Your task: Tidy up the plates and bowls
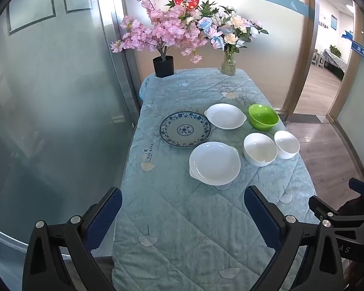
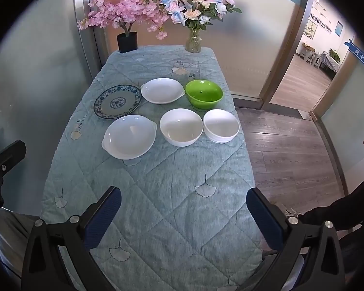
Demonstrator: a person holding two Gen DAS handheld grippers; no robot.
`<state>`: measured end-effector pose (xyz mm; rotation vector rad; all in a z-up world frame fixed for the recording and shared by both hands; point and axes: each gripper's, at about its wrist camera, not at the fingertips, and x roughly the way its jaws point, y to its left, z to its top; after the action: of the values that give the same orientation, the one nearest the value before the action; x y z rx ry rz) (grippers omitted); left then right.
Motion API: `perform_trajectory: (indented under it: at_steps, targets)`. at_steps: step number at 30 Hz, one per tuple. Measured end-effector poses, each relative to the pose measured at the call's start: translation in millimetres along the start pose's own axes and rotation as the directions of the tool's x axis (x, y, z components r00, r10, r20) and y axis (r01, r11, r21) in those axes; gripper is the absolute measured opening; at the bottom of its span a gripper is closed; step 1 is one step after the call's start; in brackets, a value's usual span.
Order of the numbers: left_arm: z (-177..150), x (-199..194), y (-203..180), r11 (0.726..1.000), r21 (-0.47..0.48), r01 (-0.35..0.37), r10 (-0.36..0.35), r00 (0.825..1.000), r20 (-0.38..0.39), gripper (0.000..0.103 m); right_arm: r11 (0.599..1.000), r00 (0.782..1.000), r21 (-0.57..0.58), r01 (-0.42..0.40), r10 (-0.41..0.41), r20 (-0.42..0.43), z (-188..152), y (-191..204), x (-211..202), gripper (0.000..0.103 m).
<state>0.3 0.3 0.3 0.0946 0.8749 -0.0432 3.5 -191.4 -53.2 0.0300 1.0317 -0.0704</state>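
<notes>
Both the left gripper (image 1: 182, 208) and the right gripper (image 2: 183, 209) gape wide and hold nothing, hovering over the near end of the quilted table (image 2: 172, 181), well apart from the dishes. All six dishes sit upright, mouths up. Beside the green bowl (image 2: 204, 93) stand two white bowls (image 2: 181, 126), two white eared plates (image 2: 129, 136) and one blue-patterned plate (image 2: 117, 101).

Plate (image 2: 118, 101) blue-white floral; bowl (image 2: 204, 93) green; tablecloth (image 2: 172, 194) teal, leaf-printed.
</notes>
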Motion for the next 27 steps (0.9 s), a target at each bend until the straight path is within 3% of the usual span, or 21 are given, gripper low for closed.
perform_trajectory:
  at_steps: [27]
  targets:
    - [-8.2, 15.0, 0.4, 0.999, 0.023, -0.03, 0.031, 0.999, -0.037, 0.101, 1.0, 1.0, -0.025, -0.012, 0.012, -0.025, -2.3, 6.9, 5.7, 0.102]
